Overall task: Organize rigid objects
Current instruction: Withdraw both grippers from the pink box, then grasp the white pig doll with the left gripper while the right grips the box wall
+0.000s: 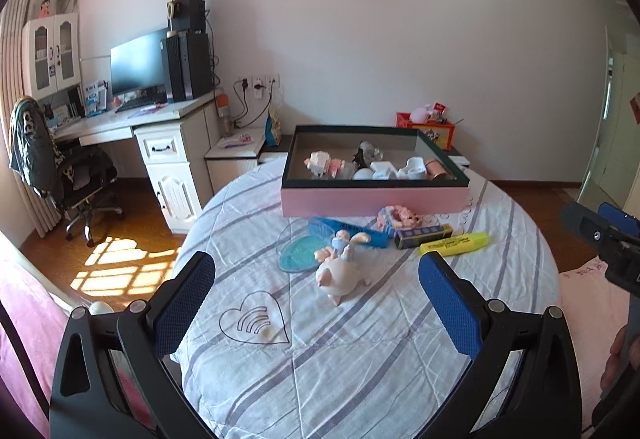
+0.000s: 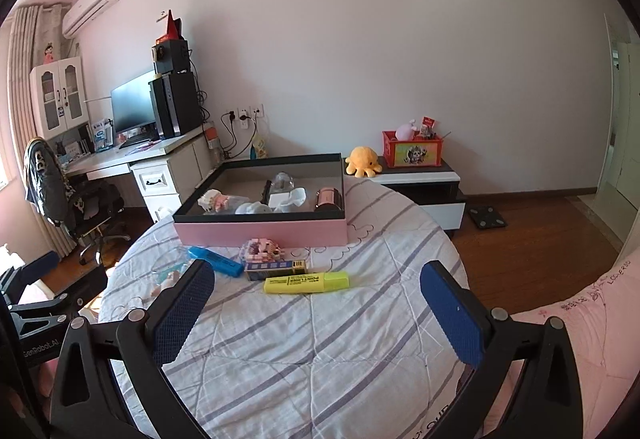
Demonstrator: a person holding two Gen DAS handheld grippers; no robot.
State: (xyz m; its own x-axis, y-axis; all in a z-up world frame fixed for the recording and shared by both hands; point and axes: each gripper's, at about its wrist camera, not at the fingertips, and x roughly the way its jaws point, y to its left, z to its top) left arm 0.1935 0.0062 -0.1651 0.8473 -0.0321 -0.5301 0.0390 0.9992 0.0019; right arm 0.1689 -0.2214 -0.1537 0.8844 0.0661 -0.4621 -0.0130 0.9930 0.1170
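Quilt (image 2: 320,339) lies bare between highlighter (image 2: 306,282) and near edge.

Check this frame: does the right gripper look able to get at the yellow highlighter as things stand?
Probably yes. The right gripper is open and empty, and the yellow highlighter lies flat on the striped cloth just ahead of it, with bare cloth between and nothing on top.

Pale, bare walls (image 2: 400,39) enclose a room with a reddish wooden floor (image 2: 540,235), where sunlight falls in a window-grid patch (image 1: 116,267). At the left, a white desk (image 1: 160,127) carries a dark monitor (image 1: 138,63) and a black computer tower (image 1: 188,65), with a glass-fronted cabinet (image 1: 50,53), an office chair (image 1: 76,179) and ribbed curtains (image 1: 16,79) nearby. An air conditioner (image 2: 90,7) hangs high on the wall, and a low black-and-white cabinet (image 2: 428,191) stands against the far wall.
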